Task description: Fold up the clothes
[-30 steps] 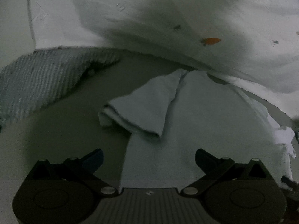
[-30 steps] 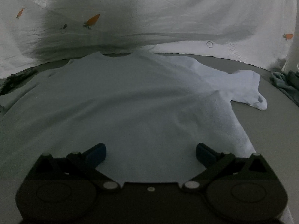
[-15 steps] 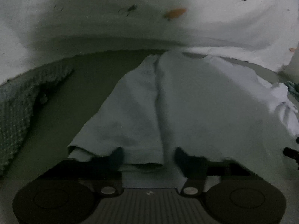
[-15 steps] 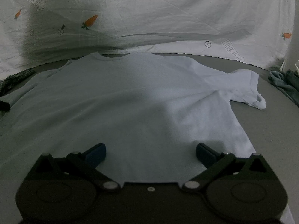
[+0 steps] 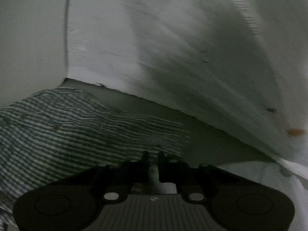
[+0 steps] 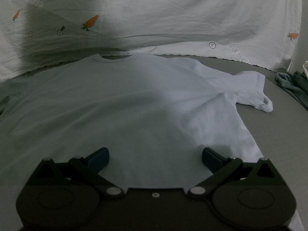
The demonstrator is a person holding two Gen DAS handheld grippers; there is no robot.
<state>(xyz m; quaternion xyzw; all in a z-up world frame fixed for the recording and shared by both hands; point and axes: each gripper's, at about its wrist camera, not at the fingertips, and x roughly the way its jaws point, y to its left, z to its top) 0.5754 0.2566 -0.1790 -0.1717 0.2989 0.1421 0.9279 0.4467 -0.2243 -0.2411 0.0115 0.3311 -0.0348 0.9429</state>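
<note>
A pale blue T-shirt (image 6: 154, 100) lies flat on the grey surface (image 6: 279, 134), collar at the far side and one sleeve (image 6: 256, 90) spread to the right. My right gripper (image 6: 155, 158) hovers open over the near hem, with nothing between its fingers. In the left wrist view my left gripper (image 5: 153, 158) has its jaws nearly together and still closing, with a narrow strip of pale fabric (image 5: 154, 175) pinched between them. More of the T-shirt (image 5: 259, 181) trails off at the lower right. Which edge of the shirt is pinched is hidden.
A green-and-white striped cloth (image 5: 67, 130) lies just ahead and left of the left gripper. A white sheet with carrot prints (image 6: 173, 15) hangs behind the surface, also seen as the white sheet (image 5: 173, 48). Dark clothes (image 6: 292, 84) are piled at the far right.
The left gripper went from wide open over the shirt to closed on its fabric, then swung left toward the striped cloth. The right gripper has not moved.
</note>
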